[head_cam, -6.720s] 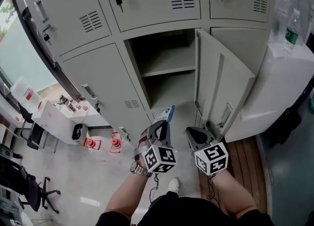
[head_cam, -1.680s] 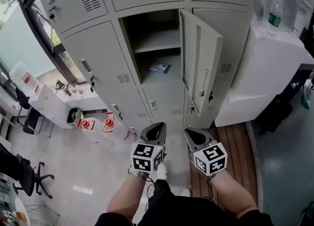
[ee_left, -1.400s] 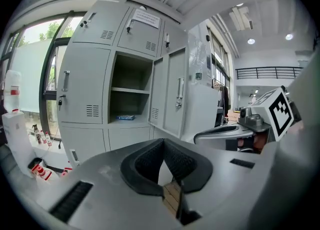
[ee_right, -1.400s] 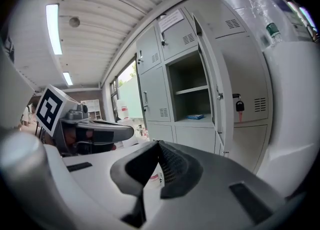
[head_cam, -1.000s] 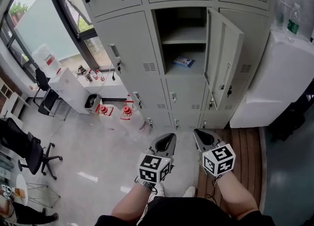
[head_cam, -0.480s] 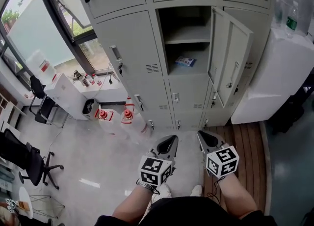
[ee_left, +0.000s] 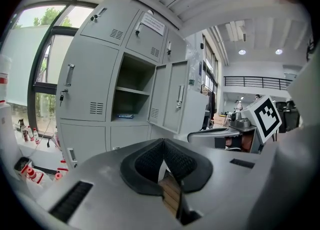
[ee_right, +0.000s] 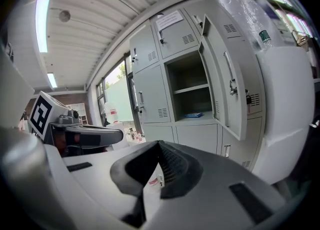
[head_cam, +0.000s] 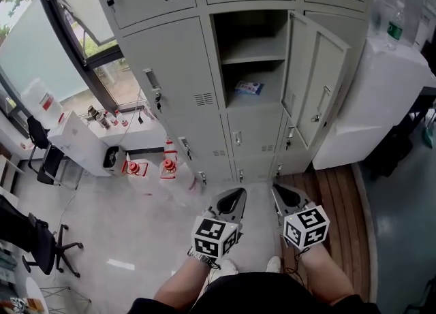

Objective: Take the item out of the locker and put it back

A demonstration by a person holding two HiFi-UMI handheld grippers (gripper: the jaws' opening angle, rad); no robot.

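Low and left of centre, the left gripper (head_cam: 236,194) points toward the bank of pale grey metal lockers (head_cam: 178,67), its fingers pressed together on nothing. Well apart from it, the flat blue packet (head_cam: 248,88) lies on the lower shelf of the open compartment. Beside the left one, the right gripper (head_cam: 278,190) has its fingers closed and empty too. The compartment's grey door (head_cam: 315,77) stands swung out at the right.

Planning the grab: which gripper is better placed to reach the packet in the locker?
Left, probably. The left gripper lines up below the packet; the right gripper sits below the open door. Both shut and empty.
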